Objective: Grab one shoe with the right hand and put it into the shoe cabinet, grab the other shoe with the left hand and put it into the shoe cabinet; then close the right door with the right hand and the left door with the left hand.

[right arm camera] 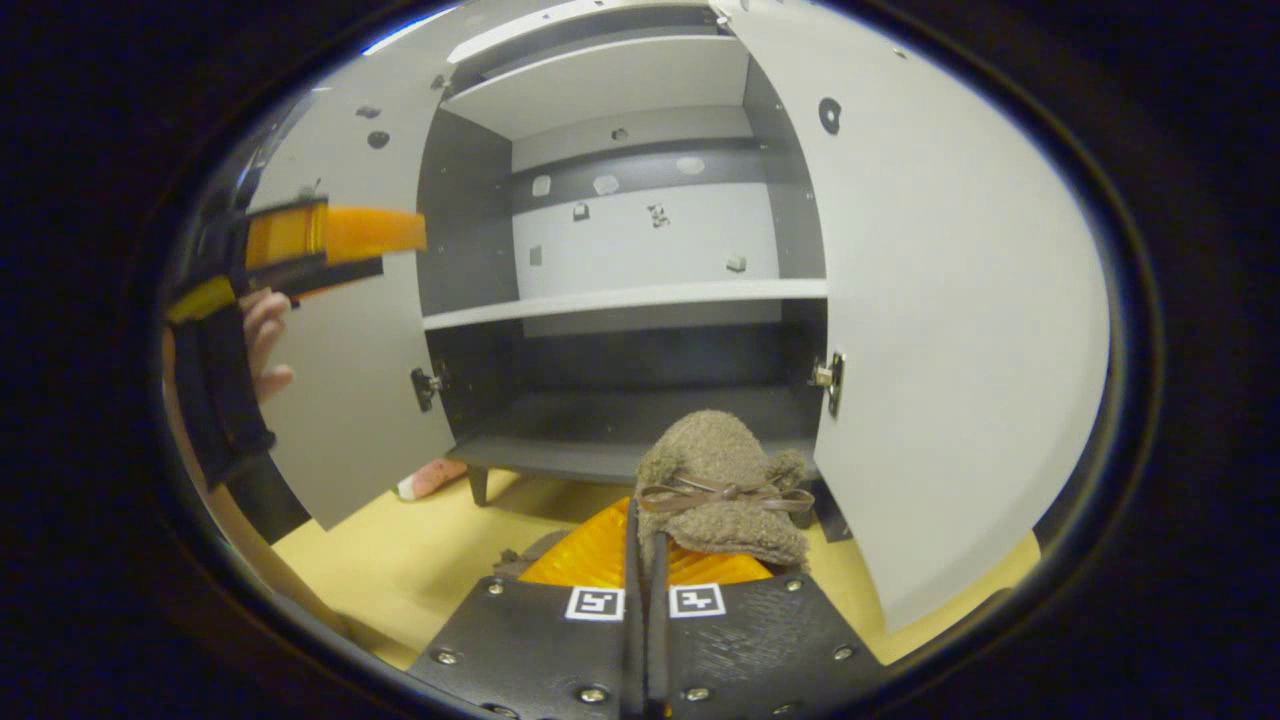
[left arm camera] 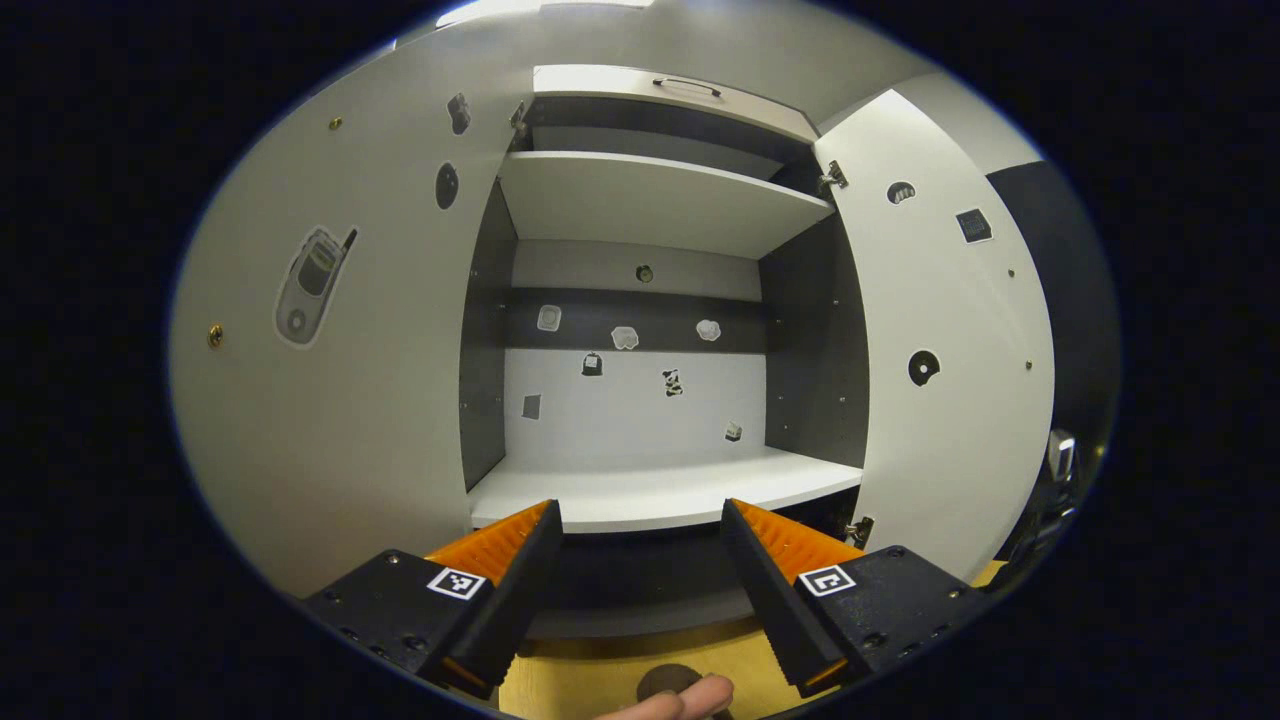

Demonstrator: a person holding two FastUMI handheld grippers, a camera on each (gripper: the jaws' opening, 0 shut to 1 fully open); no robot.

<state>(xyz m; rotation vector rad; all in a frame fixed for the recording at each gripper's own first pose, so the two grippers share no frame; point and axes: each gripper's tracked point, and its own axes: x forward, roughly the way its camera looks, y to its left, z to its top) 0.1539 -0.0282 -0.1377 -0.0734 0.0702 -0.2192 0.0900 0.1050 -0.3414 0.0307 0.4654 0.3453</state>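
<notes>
A: State of the right claw point(right arm camera: 645, 560)?

B: Its fingers are nearly together, pinching the rim of a fuzzy shoe point(right arm camera: 722, 485) that sits directly ahead of them, in front of the shoe cabinet point(right arm camera: 620, 295) and its open doors.

A: Handling?

B: The shoe looks soft and light; it will probably sag, so a rim grip suits it.

A: The left claw point(left arm camera: 640, 530)?

B: It is spread wide and holds nothing. The middle shelf point(left arm camera: 660, 490) lies just beyond its tips.

Left gripper point(left arm camera: 640, 545) fingers spread apart, nothing between them, facing the open shoe cabinet point(left arm camera: 640, 300). Left door point(left arm camera: 340, 350) and right door point(left arm camera: 950, 350) swung wide. White shelf point(left arm camera: 660, 490) just ahead. Fingertip point(left arm camera: 690, 700) at bottom edge.
</notes>
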